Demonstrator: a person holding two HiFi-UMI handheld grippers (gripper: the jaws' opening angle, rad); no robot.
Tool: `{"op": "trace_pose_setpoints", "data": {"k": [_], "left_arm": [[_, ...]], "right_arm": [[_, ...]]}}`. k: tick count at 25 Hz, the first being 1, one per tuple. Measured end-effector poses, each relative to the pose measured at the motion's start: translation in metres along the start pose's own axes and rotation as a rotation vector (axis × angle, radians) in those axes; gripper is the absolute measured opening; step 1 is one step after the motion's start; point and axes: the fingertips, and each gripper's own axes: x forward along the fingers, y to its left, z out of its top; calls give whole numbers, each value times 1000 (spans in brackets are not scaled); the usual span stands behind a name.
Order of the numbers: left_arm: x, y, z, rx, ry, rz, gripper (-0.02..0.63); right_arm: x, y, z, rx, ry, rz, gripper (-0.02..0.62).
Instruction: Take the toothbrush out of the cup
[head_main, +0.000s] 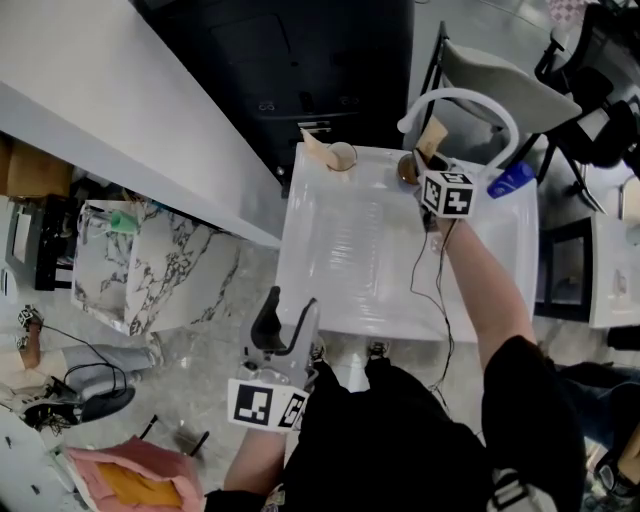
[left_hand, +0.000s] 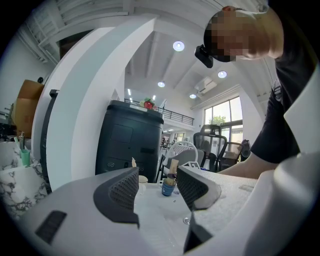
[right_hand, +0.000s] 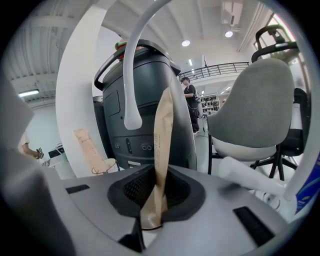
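One white table (head_main: 360, 270) holds two cups and two paper-wrapped toothbrushes, and the job is only begun: the right gripper (right_hand: 157, 192) pinches the toothbrush (right_hand: 162, 135), which is not yet lifted from its cup (head_main: 408, 170); the other cup (head_main: 341, 156) keeps the other toothbrush (head_main: 318, 147), and the left gripper (left_hand: 159, 186) hangs spread open and empty.

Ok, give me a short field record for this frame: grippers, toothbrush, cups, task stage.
right gripper: jaws shut on the paper-wrapped toothbrush, just above the cup
left gripper: jaws apart, empty, by the table's near edge
toothbrush: upright, lower end in the cup
second cup: white, table's far left corner, holds another wrapped toothbrush
task stage: gripped, not yet lifted out
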Motion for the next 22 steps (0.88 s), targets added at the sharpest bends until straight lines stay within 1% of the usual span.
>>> {"op": "trace_pose_setpoints", "data": {"k": [8,16,22], "left_arm": [[-9,-1,1,-2,-7,-8,226],[-20,0,2,-11,-19,-24,227],[-25,-1,6,-12,-37,-54,225]], "right_arm": [[-9,13,5,-12,-26,3,26],[-28,24,24,-66,-82,-18,25],[-52,39,45,-100,-144,-26,25]]}}
